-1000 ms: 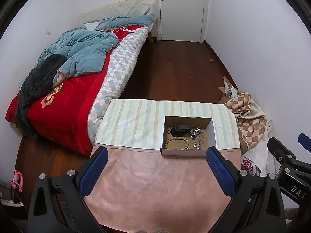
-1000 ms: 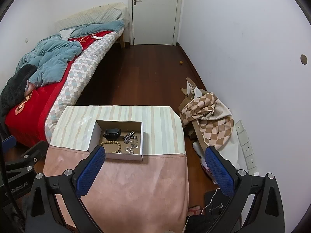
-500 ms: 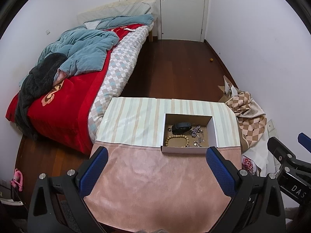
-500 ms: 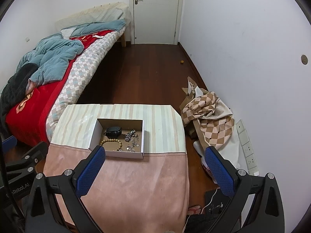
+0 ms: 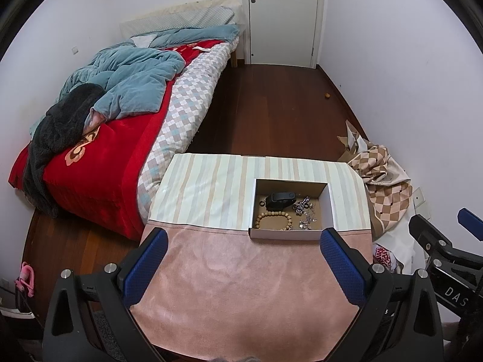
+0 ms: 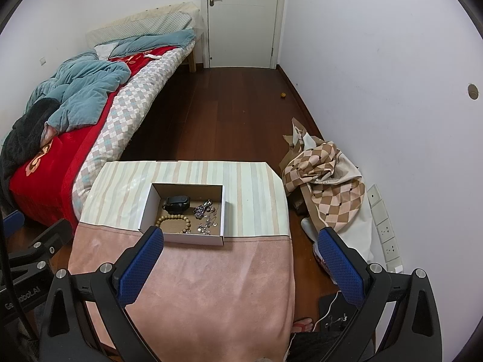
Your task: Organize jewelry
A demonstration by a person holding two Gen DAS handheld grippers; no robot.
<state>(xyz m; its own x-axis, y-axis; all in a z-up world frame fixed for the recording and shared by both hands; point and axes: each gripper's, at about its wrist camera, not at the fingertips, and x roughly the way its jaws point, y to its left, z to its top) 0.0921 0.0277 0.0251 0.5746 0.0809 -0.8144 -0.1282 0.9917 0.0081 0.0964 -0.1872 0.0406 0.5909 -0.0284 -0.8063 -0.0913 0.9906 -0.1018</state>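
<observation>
An open cardboard box (image 5: 330, 211) sits on the table where the striped cloth meets the pink cloth; it also shows in the right wrist view (image 6: 148, 208). Inside lie a black watch (image 5: 280, 199), a wooden bead bracelet (image 5: 273, 219) and a pile of silver jewelry (image 5: 305, 211); the right wrist view shows the watch (image 6: 176, 203), bracelet (image 6: 174, 223) and silver pieces (image 6: 206, 215). My left gripper (image 5: 241, 268) is open and empty, held high over the pink cloth, short of the box. My right gripper (image 6: 238, 264) is open and empty, at the box's right.
The table carries a pink cloth (image 5: 241, 286) near me and a striped cloth (image 5: 205, 190) beyond. A bed with a red cover (image 5: 99, 163) stands left. A checkered fabric heap (image 6: 326, 181) lies on the floor right, by the wall sockets (image 6: 385, 232).
Both cameras have pulled slightly up and back; the box sits a little farther off in the views. Both grippers stay open and empty.
</observation>
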